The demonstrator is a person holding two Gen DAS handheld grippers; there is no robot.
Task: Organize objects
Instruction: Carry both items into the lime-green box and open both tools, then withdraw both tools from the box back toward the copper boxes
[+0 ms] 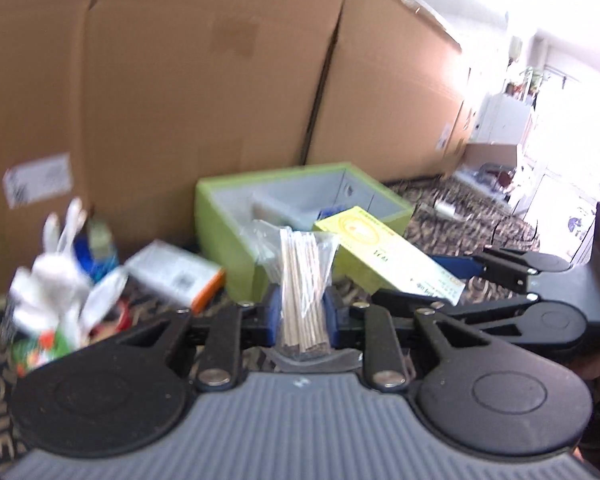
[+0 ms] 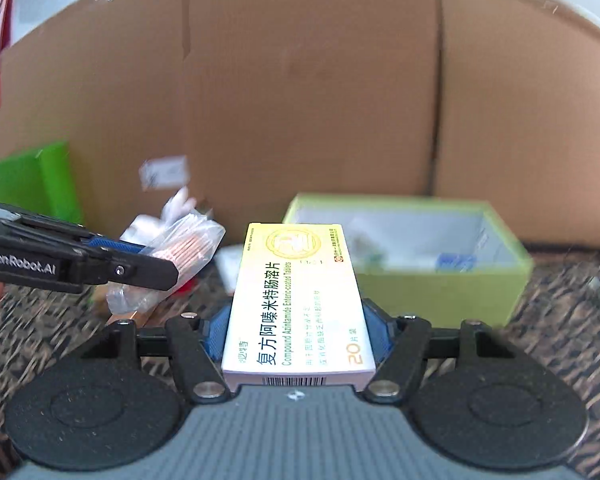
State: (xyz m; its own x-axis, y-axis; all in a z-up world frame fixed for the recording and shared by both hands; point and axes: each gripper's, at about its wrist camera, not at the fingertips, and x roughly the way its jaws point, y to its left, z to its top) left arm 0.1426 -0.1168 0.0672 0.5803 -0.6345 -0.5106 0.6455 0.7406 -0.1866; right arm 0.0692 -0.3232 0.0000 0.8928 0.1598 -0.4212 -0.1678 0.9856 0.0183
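Observation:
My left gripper (image 1: 302,312) is shut on a clear bag of thin wooden sticks (image 1: 304,276), held up off the patterned cloth. From the right wrist view that left gripper (image 2: 140,260) comes in from the left with the bag (image 2: 184,248) sticking out past its tips. My right gripper (image 2: 296,320) is shut on a yellow-and-white medicine box (image 2: 296,300), its blue pads pressing on both long sides. In the left wrist view the medicine box (image 1: 384,256) and right gripper (image 1: 432,284) sit just to the right. A light green open bin (image 2: 440,292) stands behind both; this bin (image 1: 228,240) holds several small items.
Tall cardboard boxes (image 1: 204,80) wall off the back. To the left lie a white-and-orange carton (image 1: 176,276), a white plush toy (image 1: 60,280) and colourful packets. A bright green box (image 2: 36,184) stands at the far left, a small metal cylinder (image 1: 444,210) to the right.

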